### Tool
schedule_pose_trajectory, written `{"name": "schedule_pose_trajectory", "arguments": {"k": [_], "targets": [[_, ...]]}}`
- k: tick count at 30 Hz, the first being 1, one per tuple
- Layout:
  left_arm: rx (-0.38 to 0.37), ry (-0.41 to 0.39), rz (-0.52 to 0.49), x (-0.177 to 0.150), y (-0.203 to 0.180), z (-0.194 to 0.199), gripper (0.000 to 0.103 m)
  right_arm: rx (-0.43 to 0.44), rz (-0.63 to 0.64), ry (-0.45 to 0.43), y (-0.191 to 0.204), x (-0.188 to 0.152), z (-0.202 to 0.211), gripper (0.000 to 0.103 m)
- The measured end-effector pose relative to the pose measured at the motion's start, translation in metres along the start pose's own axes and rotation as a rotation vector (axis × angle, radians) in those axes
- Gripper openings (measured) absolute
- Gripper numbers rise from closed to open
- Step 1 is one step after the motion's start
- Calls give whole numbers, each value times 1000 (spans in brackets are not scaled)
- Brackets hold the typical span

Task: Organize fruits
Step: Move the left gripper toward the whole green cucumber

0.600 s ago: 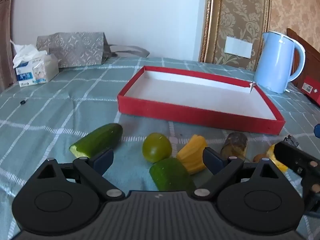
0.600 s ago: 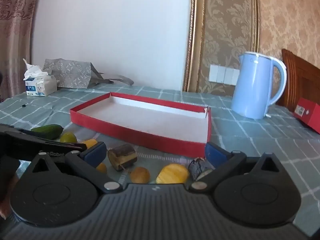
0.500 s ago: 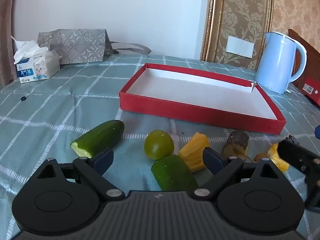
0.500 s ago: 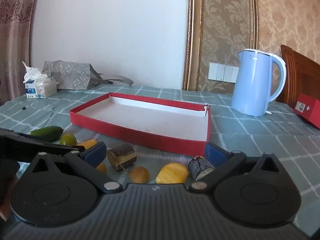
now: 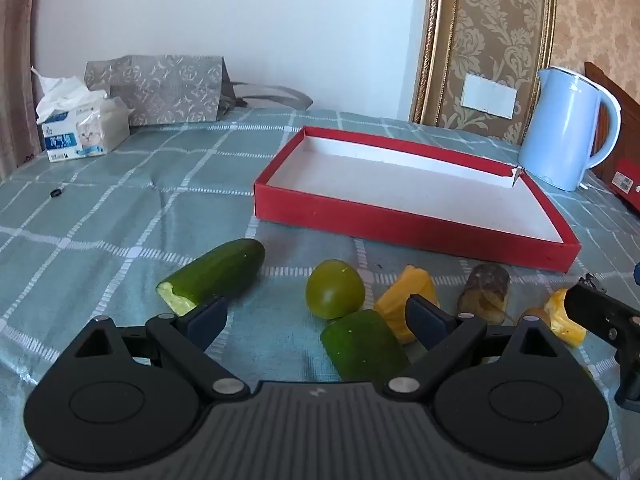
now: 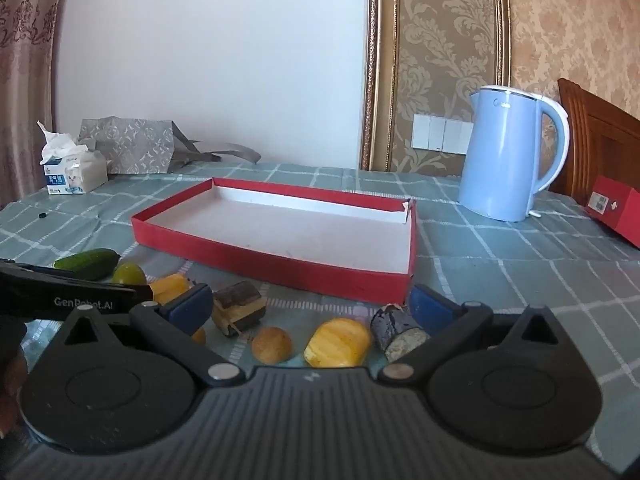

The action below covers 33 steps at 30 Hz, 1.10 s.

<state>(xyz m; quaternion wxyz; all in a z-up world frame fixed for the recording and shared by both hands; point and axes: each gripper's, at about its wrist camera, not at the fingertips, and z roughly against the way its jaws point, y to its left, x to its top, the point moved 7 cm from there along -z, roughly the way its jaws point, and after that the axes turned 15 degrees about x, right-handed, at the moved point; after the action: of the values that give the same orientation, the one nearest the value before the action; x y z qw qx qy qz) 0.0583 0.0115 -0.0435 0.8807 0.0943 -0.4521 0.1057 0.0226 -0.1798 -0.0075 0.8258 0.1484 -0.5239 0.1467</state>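
Note:
An empty red tray (image 5: 400,224) (image 6: 280,268) with a white floor lies on the checked cloth. In front of it lie fruit pieces. In the left wrist view: a long cucumber piece (image 5: 216,272), a green round fruit (image 5: 335,289), a short cucumber stub (image 5: 362,344), a yellow piece (image 5: 408,300) and a brown chunk (image 5: 485,287). In the right wrist view: a brown chunk (image 6: 239,307), a small brown ball (image 6: 272,345), a yellow piece (image 6: 338,342) and a dark-skinned piece (image 6: 398,332). My left gripper (image 5: 316,318) and right gripper (image 6: 310,308) are both open, empty, low over the fruit.
A light blue kettle (image 5: 568,144) (image 6: 510,152) stands right of the tray. A tissue pack (image 5: 78,128) and a grey paper bag (image 5: 160,94) sit at the back left. A red box (image 6: 616,208) lies at the far right. A small black object (image 5: 57,191) lies on the cloth.
Both grippers have risen and drawn back slightly, so the fruit and tray sit a little lower and farther in view. Nothing was picked up or moved.

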Motion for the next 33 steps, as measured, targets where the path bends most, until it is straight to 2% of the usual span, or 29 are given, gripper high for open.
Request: {"name": "schedule_pose_trajectory", "arguments": {"k": [8,17,33], "targets": [[11,3,-7,0,1,-1,96,6,-5,2,-1,0,-1,103],[7,-3,-3,3,10,1,96,-31,-8,-14,-11,4,3,103],[-17,25,-12,-3,6,6,96,-19,-36,-21,-18,0,8,103]]}}
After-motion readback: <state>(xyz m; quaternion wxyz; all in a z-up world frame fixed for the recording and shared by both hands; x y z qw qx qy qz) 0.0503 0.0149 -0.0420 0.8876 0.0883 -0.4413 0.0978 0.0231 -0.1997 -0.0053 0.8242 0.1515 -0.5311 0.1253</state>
